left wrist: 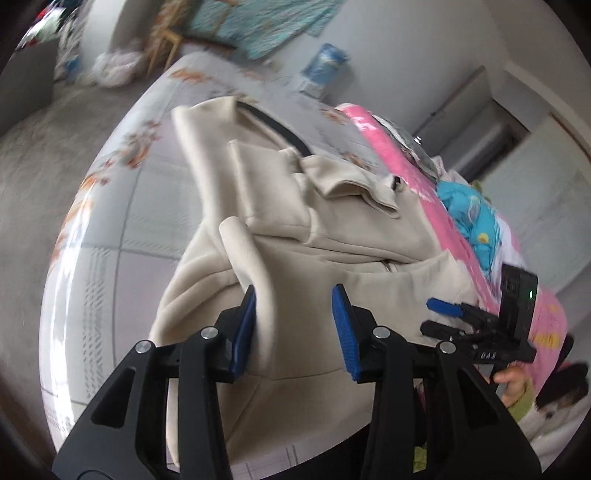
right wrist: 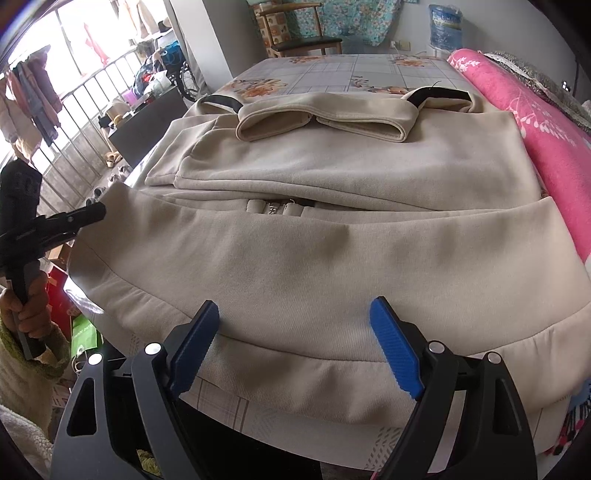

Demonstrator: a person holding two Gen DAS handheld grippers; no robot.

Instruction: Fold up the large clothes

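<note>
White letters that look like "DAS" stand on the black body of the right gripper (left wrist: 443, 314) in the left wrist view. The print on the blue bottle (right wrist: 445, 26) and the green bag (right wrist: 84, 338) is too blurred to read.

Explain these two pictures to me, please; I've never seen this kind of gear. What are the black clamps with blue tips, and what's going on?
They are hand-held grasping devices, one per hand, each carrying a camera that looks along its fingers. One picture is from the left tool, the other from the right tool. A beige sweatshirt lies partly folded on a bed with a flowered sheet, beside a pink blanket. The left tool has a raised fold of the sweatshirt between its pads, which do not visibly pinch it. The right tool is open, holding nothing, above the hem.
</note>
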